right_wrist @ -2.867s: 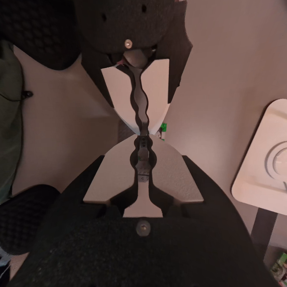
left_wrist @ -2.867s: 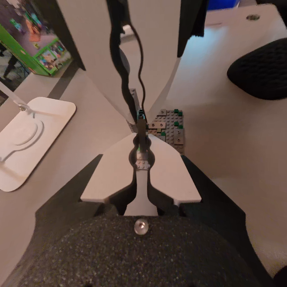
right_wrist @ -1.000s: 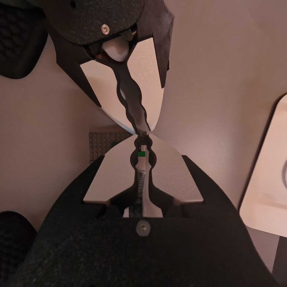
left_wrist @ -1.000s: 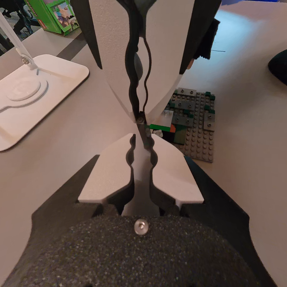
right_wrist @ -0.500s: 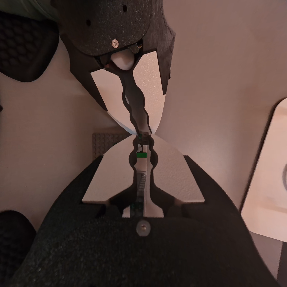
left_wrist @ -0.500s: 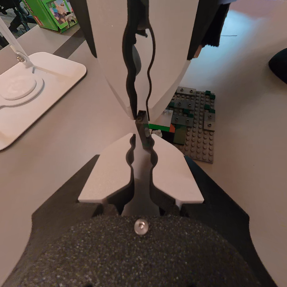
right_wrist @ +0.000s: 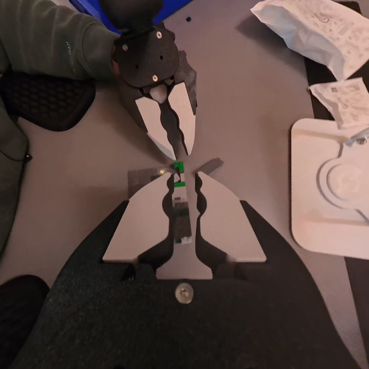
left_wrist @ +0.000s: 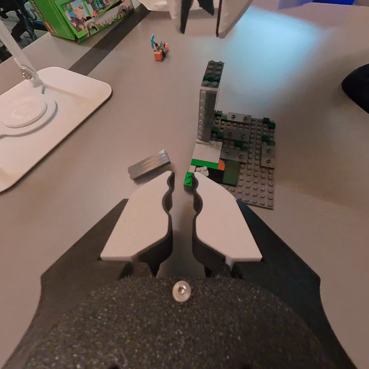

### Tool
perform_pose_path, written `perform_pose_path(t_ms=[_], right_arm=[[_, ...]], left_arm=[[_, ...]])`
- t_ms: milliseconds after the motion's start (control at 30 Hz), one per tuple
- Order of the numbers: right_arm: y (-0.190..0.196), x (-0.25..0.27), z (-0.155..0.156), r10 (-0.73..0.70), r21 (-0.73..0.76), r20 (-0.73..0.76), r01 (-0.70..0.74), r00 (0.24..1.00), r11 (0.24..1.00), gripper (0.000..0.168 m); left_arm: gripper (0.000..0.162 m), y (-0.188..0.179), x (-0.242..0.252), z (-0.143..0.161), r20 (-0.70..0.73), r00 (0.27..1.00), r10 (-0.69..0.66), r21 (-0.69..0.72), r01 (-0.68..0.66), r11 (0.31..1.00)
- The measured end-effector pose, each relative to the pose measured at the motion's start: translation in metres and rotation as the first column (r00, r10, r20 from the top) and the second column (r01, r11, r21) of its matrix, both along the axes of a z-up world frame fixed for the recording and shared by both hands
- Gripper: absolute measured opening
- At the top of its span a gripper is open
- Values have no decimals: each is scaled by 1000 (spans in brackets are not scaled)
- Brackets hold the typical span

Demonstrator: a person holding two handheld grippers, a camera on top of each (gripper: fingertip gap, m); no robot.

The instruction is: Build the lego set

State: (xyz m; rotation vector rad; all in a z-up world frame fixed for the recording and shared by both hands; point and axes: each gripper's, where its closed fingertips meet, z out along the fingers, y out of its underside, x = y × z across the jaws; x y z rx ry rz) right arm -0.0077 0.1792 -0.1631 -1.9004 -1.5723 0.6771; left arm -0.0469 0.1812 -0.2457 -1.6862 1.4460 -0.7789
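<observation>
A grey baseplate (left_wrist: 257, 185) carries a low grey, green and white build with a tall grey wall (left_wrist: 207, 111) at its far left. A small green brick (left_wrist: 188, 179) sits at its near left corner, by my right fingertip. A loose grey plate (left_wrist: 148, 166) lies blurred on the table left of it. My left gripper (left_wrist: 183, 175) is open and empty, low over the table. My right gripper (right_wrist: 183, 174) is open and empty, high above the build, looking down on the wall (right_wrist: 182, 219), the green brick (right_wrist: 178, 166) and the plate (right_wrist: 209, 165). The left gripper (right_wrist: 180, 155) faces it.
A white stand base (left_wrist: 40, 111) is at the left, also seen in the right wrist view (right_wrist: 329, 189). A green box (left_wrist: 79, 18) and a small figure (left_wrist: 159, 50) lie at the back. White bags (right_wrist: 309, 30), a sleeve (right_wrist: 50, 40) and a black chair (right_wrist: 46, 103) border the table. My hands' fingertips stand some 10 centimeters from each other. From the right gripper's tips to the small figure (left_wrist: 159, 50) is close to 25 centimeters.
The grey plate, held upright between the two grippers' tips, has dropped flat onto the table left of the build. The right gripper has opened and risen well above the build.
</observation>
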Motion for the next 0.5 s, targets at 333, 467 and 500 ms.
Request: perform_pose_path(t_ms=[333,467,500], right_arm=[[-17,47,-46,-22,52,56,19,998,998,40],[-14,40,-71,0,67,116,-8,993,998,29],[-12,39,-74,2,79,122,-12,993,997,19]], left_arm=[[14,1,-5,1,-12,1000,14,10,-14,1000],[14,0,-6,3,-6,1000,20,-2,-20,1000],[14,-1,-7,5,-3,1000,25,-6,-25,1000]])
